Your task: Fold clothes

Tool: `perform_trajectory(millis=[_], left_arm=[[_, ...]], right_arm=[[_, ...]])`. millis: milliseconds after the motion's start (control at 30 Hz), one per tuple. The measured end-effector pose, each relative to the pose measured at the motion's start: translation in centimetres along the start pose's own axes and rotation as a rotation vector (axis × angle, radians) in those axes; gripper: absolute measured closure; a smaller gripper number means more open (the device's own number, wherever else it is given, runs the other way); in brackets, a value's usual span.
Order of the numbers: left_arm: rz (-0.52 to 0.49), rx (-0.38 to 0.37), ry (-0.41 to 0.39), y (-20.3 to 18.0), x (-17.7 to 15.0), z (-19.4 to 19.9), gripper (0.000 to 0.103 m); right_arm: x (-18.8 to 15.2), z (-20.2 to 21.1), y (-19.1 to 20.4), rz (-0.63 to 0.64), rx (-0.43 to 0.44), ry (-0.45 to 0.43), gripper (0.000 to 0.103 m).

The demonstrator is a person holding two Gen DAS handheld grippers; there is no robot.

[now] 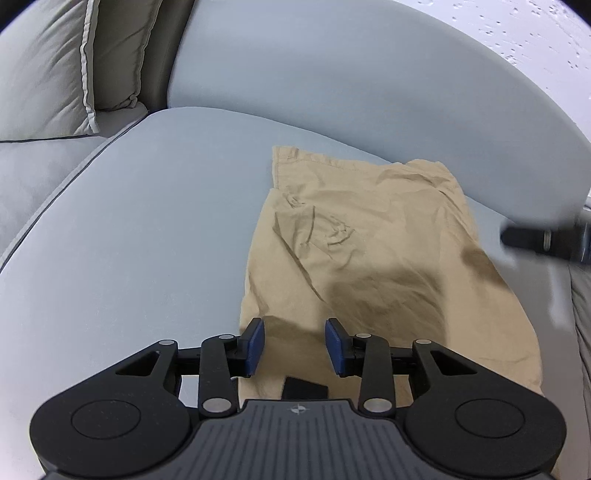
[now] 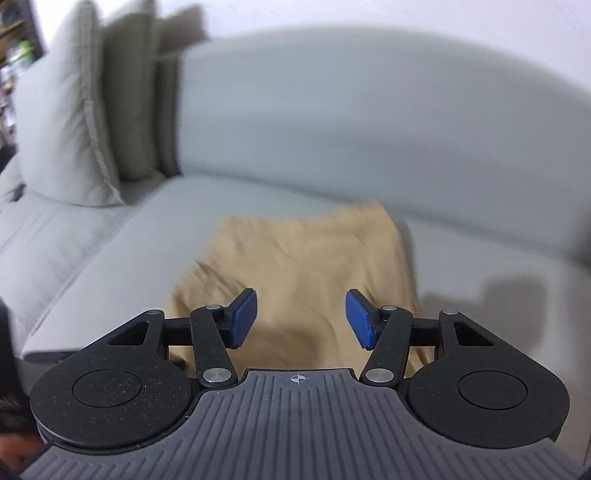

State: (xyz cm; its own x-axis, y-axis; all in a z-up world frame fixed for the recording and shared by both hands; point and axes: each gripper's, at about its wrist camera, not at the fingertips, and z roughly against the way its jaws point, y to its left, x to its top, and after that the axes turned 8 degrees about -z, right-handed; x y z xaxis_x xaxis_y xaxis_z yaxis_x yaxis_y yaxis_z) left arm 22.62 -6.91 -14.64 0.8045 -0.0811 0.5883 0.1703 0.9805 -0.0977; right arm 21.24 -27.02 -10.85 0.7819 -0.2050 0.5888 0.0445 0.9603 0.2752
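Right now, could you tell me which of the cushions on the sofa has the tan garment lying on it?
The wide blue-grey seat cushion in front of the grippers carries the tan garment. The upright grey pillows at the far left corner have nothing on them.

This is a home living room. A wide grey sofa (image 1: 147, 221) fills both views, its padded backrest (image 2: 332, 129) rising behind the seat, with loose grey cushions (image 2: 66, 122) propped at one end. A plain white wall (image 2: 443, 14) stands behind it.
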Motion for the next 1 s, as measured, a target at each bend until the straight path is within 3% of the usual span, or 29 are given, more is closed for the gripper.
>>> perform_trajectory(millis=[167, 333, 400, 433, 500, 567, 633, 667, 767, 867, 933, 967, 1000], left_arm=[[-0.073, -0.002, -0.01, -0.8, -0.7, 0.8, 0.07], [-0.144, -0.051, 0.054, -1.8, -2.6, 1.4, 0.07], [-0.202, -0.006, 0.114, -1.9, -3.5, 0.7, 0.078], [-0.235, 0.03, 0.128, -1.9, -3.7, 0.5, 0.086], [-0.234, 0.051, 0.155, -1.7, -3.4, 0.7, 0.086], [-0.234, 0.09, 0.168, -1.7, -3.0, 1.4, 0.087], [-0.238, 0.103, 0.148, -1.9, -2.9, 3.3, 0.086], [-0.235, 0.088, 0.14, -2.0, -3.0, 3.9, 0.085], [-0.209, -0.053, 0.119, -3.4, -4.4, 6.5, 0.085], [-0.17, -0.181, 0.124, -4.8, -6.7, 8.1, 0.085], [-0.155, -0.23, 0.129, -5.8, -8.8, 8.8, 0.085], [-0.173, -0.211, 0.139, -6.2, -10.1, 8.7, 0.081], [-0.198, -0.165, 0.174, -6.3, -11.2, 8.2, 0.081]], right_arm=[[-2.6, 1.6, -2.5, -0.032, -0.001, 0.061, 0.047], [-5.2, 1.8, -2.5, 0.029, 0.078, 0.156, 0.072], [-6.4, 1.0, -2.2, 0.061, 0.038, 0.203, 0.076], [-7.5, 0.3, -2.4, 0.089, -0.03, 0.238, 0.079], [-8.7, 0.5, -4.0, 0.079, -0.13, 0.262, 0.091], [-9.1, 1.9, -5.9, 0.024, -0.19, 0.262, 0.091], [-9.2, 4.3, -7.4, 0.007, -0.24, 0.25, 0.074], [-9.2, 5.7, -8.0, -0.009, -0.237, 0.238, 0.074], [-9.8, 9.5, -8.3, -0.062, -0.13, 0.203, 0.074], [-11.3, 11.0, -5.7, -0.019, 0.0, 0.197, 0.074], [-12.6, 11.1, -3.6, 0.015, 0.089, 0.196, 0.078], [-13.7, 10.8, -2.5, 0.032, 0.126, 0.197, 0.079], [-14.9, 10.2, -1.8, 0.056, 0.108, 0.217, 0.082]])
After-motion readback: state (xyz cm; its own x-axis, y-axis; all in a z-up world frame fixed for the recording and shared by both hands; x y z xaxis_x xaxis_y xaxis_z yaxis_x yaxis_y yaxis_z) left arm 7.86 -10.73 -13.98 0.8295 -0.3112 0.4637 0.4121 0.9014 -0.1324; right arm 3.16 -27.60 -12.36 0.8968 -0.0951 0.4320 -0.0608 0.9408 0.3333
